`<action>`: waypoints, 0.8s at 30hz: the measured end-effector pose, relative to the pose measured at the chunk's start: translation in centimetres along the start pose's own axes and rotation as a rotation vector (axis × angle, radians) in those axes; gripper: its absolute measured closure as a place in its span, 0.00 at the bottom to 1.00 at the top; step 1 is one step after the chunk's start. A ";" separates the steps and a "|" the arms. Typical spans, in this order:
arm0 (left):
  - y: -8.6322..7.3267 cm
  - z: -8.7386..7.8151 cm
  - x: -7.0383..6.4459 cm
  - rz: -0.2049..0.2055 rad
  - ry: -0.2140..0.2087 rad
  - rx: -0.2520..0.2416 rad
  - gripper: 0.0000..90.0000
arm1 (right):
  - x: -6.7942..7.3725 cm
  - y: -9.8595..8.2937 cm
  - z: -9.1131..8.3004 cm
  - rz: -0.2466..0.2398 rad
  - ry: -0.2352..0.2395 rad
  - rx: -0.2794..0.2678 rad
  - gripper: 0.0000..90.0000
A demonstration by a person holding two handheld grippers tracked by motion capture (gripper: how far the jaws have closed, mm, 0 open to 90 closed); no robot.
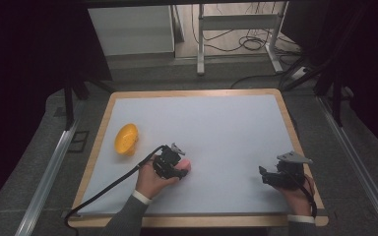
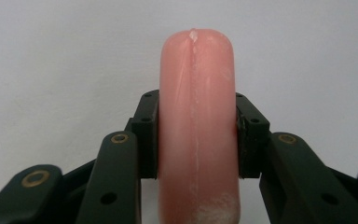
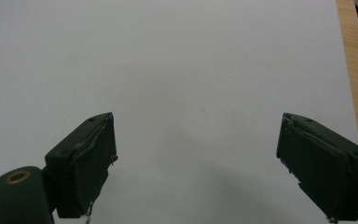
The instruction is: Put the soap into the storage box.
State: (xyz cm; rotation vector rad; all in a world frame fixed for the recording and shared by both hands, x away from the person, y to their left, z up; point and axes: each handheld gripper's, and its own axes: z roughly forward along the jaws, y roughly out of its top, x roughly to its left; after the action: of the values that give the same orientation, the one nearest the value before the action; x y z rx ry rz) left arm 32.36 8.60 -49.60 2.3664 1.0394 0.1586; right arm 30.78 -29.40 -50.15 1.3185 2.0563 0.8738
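Two grippers over the worktop (image 1: 226, 123) from above: left gripper (image 1: 177, 167) near the front edge, squeezing a pink sausage (image 1: 185, 165); yellow bowl (image 1: 126, 139) by the left edge. Up close, sausage (image 2: 197, 130) pinched mid-length, probably soft, light, a bit slippery. Better held gently around the middle. Right gripper (image 3: 196, 163) wide open, holding nothing.

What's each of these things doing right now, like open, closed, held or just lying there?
Left gripper: shut on the pink sausage.
Pink sausage: clamped between the jaws, its rounded end sticking out past them.
Right gripper: open, jaws wide apart over bare tabletop.
Yellow bowl: tipped on its side, untouched.
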 end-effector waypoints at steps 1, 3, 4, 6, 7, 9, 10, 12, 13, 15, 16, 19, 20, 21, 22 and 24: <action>0.0 -0.1 0.0 -0.001 0.001 -0.006 0.67 | 0.0 0.0 0.0 0.000 0.000 0.000 0.13; 0.1 -0.4 0.1 -0.002 0.002 -0.014 0.67 | 0.0 0.0 0.0 0.000 -0.001 0.000 0.13; 0.1 -0.6 0.2 -0.001 0.006 -0.020 0.67 | 0.0 0.0 0.0 0.000 0.000 0.000 0.13; 0.1 -0.9 0.3 -0.001 0.012 -0.024 0.67 | 0.0 0.0 0.0 -0.001 0.001 0.002 0.13; 0.1 -1.0 0.3 -0.003 0.013 -0.029 0.67 | 0.0 0.0 0.1 -0.001 0.000 0.002 0.13; 0.1 -1.2 0.4 -0.003 0.016 -0.034 0.67 | 0.0 0.0 0.1 -0.001 -0.001 0.002 0.13; 0.1 -1.3 0.4 -0.003 0.017 -0.037 0.67 | 0.0 -0.1 0.1 -0.001 -0.001 0.002 0.13; 0.1 -1.6 0.5 -0.004 0.020 -0.042 0.67 | 0.0 -0.1 0.1 -0.001 -0.001 0.004 0.13; 0.1 -1.6 0.5 -0.005 0.019 -0.045 0.67 | 0.0 -0.1 0.1 -0.001 -0.001 0.003 0.13; 0.1 -1.8 0.6 -0.005 0.022 -0.045 0.67 | 0.0 -0.1 0.1 0.000 0.000 0.003 0.13; 0.1 -1.8 0.7 -0.010 0.024 -0.051 0.67 | 0.0 -0.1 0.1 -0.001 0.000 0.003 0.13; -0.1 -2.3 1.2 -0.021 0.028 -0.059 0.67 | 0.0 0.0 0.0 0.000 -0.001 0.001 0.13; -0.1 -2.3 1.2 -0.021 0.028 -0.059 0.67 | 0.0 0.0 0.0 0.000 -0.001 0.001 0.13; -0.2 -2.5 1.5 -0.028 0.034 -0.065 0.67 | 0.0 0.0 0.0 -0.001 -0.002 0.001 0.13; -0.2 -2.5 1.5 -0.028 0.034 -0.065 0.67 | 0.0 0.0 0.1 -0.001 -0.001 0.001 0.13; -0.3 -2.8 1.7 -0.035 0.036 -0.072 0.67 | 0.0 -0.1 0.1 0.000 0.000 0.003 0.13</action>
State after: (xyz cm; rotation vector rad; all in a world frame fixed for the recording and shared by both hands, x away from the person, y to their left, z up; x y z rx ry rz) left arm 32.47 11.22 -47.55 2.2867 1.0738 0.2228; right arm 30.82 -29.43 -50.23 1.3201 2.0581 0.8708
